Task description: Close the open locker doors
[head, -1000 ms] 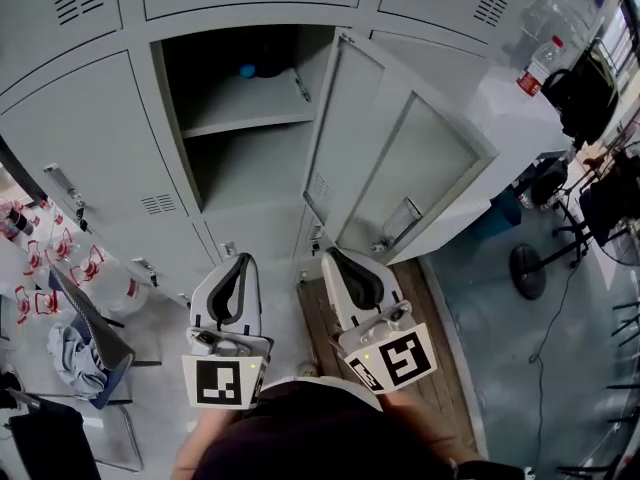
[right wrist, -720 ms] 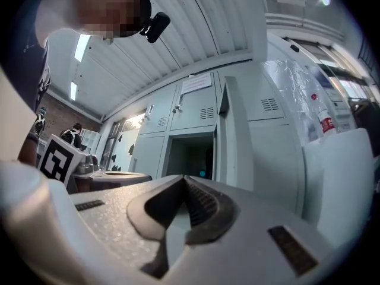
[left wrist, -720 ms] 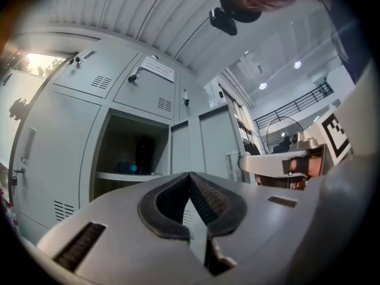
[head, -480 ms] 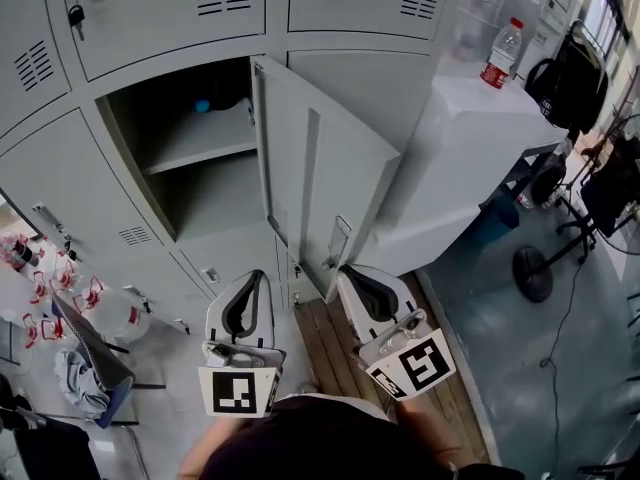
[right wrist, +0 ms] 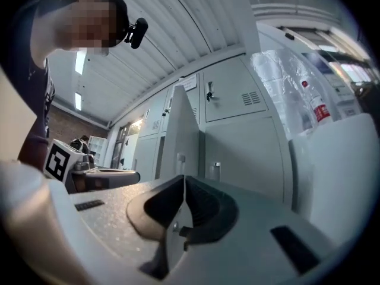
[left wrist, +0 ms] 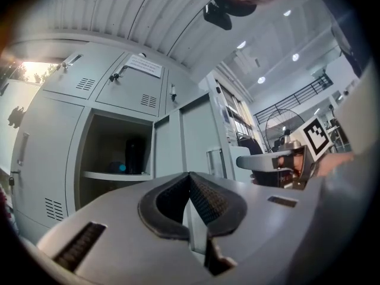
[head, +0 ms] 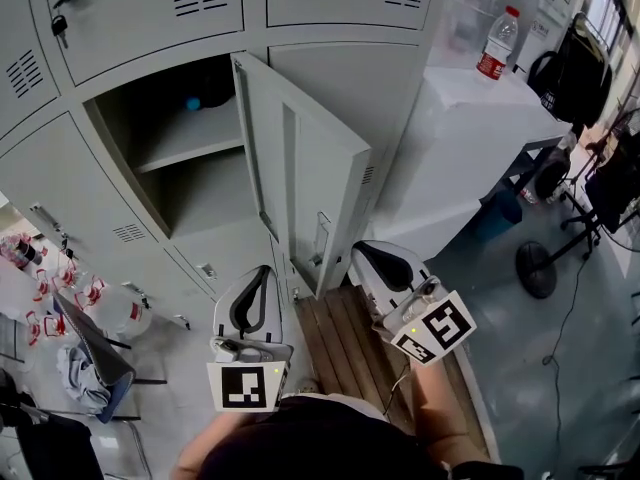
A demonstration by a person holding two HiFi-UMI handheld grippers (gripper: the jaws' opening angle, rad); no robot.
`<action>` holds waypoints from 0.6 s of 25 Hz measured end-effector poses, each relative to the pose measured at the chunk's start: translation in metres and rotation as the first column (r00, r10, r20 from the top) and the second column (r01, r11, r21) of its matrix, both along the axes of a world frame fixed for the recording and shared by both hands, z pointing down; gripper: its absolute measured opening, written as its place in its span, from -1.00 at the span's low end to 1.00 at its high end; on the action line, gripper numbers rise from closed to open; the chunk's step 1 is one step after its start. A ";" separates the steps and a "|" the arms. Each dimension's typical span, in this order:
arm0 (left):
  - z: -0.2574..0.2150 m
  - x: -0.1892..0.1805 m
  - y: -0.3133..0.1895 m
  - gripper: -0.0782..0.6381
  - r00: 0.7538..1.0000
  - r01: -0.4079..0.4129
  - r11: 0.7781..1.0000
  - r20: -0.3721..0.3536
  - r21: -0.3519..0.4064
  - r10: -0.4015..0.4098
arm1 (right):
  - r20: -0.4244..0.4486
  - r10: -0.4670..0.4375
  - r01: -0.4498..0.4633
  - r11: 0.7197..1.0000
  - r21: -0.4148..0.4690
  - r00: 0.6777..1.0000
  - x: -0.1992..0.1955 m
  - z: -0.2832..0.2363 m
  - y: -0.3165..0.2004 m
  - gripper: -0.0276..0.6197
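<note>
Locker door [head: 310, 183] half open at 12 o'clock. Likely stiff sheet metal, light on hinges; best pushed at free edge near latch. Left tool [head: 260, 273] and right tool [head: 365, 256] both closed, empty.

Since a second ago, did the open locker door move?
Yes. The locker door swung left, away from the white cabinet, toward its open compartment.

1. A white counter [head: 490, 113] stands at the right; a clear bottle [head: 495, 43] with a red label stands upright on it.
2. Below the counter lies blue-grey floor [head: 520, 368].
3. Left of that floor is a strip of wooden boards [head: 345, 338].
4. A round black stand base [head: 537, 270] sits near the counter's foot.
5. Overhead, a ribbed ceiling [left wrist: 178, 22] carries small lights [left wrist: 295, 57].
</note>
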State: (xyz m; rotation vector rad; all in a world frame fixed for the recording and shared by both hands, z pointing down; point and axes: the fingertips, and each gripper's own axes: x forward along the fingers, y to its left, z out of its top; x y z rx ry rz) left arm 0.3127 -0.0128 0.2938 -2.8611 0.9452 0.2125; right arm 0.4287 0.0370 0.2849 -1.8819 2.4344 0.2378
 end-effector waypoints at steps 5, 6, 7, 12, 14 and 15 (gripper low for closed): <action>0.000 0.004 0.002 -0.78 1.000 0.017 1.000 0.013 0.002 -0.017 | 0.024 -0.215 0.216 0.976 -0.036 0.976 -0.007 0.006 -0.003 -0.67; -0.001 0.004 0.002 -0.78 1.000 0.020 1.000 0.012 0.003 -0.020 | 0.029 -0.245 0.246 0.969 -0.038 0.969 -0.007 0.007 -0.004 -0.65; -0.002 0.004 0.003 -0.78 1.000 0.021 1.000 0.011 0.004 -0.021 | 0.041 -0.273 0.274 0.961 -0.035 0.961 -0.006 0.008 -0.004 -0.65; -0.001 0.002 0.005 -0.78 0.999 0.029 1.000 0.024 0.004 -0.030 | 0.076 -0.420 0.425 0.903 -0.060 0.904 -0.008 0.011 -0.010 -0.49; 0.000 0.002 0.005 -0.78 0.999 0.033 0.999 0.025 0.002 -0.033 | 0.062 -0.460 0.464 0.880 -0.100 0.886 -0.013 0.018 -0.014 -0.45; 0.000 0.003 0.006 -0.78 0.999 0.033 0.999 0.026 0.004 -0.034 | 0.057 -0.474 0.478 0.870 -0.119 0.878 -0.015 0.021 -0.016 -0.44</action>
